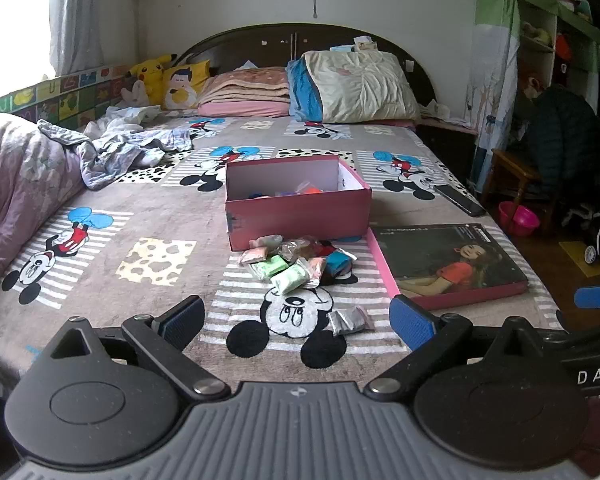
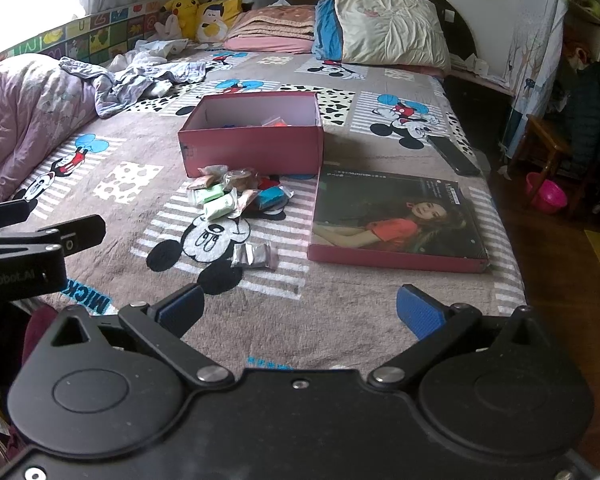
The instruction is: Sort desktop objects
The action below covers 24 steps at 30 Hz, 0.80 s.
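Observation:
An open pink box [image 1: 300, 212] [image 2: 252, 148] stands on the bed with a few coloured packets inside. In front of it lies a pile of small packets [image 1: 296, 264] [image 2: 236, 194], green, blue, pink and brown. A single silver packet [image 1: 350, 320] [image 2: 254, 256] lies apart, nearer to me. My left gripper [image 1: 298, 322] is open and empty, just short of the silver packet. My right gripper [image 2: 300, 312] is open and empty, above the bed's near edge. The left gripper also shows in the right wrist view [image 2: 40, 240] at the left.
The pink box lid [image 1: 448, 264] [image 2: 396, 220], with a woman's picture, lies right of the pile. A black phone [image 1: 460, 200] [image 2: 452, 156] lies near the bed's right edge. A purple quilt [image 1: 24, 184] and crumpled clothes [image 1: 120, 148] fill the left. Pillows [image 1: 356, 86] are at the headboard.

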Each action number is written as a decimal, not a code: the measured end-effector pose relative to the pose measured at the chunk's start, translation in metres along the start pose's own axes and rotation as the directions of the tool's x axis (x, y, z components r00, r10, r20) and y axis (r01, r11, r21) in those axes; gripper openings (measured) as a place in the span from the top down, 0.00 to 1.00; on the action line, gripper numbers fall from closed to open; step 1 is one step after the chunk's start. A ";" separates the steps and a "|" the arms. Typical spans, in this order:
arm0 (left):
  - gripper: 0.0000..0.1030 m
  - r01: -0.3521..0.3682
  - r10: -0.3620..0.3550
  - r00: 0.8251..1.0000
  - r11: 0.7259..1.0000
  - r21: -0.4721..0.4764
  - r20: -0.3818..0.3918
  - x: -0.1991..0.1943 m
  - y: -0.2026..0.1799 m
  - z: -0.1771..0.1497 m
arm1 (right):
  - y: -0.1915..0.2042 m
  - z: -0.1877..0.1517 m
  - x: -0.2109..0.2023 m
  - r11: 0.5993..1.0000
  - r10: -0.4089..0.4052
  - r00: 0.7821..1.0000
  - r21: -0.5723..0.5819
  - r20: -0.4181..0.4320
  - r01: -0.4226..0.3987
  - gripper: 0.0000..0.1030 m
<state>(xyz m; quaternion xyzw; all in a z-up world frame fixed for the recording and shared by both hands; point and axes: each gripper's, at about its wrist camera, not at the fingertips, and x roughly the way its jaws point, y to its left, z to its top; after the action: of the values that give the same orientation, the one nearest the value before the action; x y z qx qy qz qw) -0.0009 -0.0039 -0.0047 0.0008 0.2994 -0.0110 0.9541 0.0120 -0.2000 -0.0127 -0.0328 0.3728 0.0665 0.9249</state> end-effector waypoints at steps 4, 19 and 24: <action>0.04 0.000 0.000 1.000 1.000 0.001 0.001 0.000 -0.001 0.000 | 0.000 0.000 -0.001 1.000 -0.002 1.000 -0.003 -0.002 0.002 0.01; 0.04 0.004 -0.004 1.000 1.000 0.003 0.005 0.000 0.000 0.002 | 0.001 0.000 -0.002 1.000 -0.002 1.000 -0.009 -0.003 0.002 0.01; 0.04 0.004 -0.004 1.000 1.000 0.003 0.003 0.000 0.000 0.002 | 0.001 0.000 -0.001 1.000 -0.002 1.000 -0.005 -0.002 0.002 0.01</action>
<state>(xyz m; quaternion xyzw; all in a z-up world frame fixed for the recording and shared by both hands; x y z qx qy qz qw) 0.0003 -0.0042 -0.0035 0.0017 0.2978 -0.0131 0.9545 0.0113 -0.1993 -0.0122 -0.0357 0.3736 0.0664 0.9245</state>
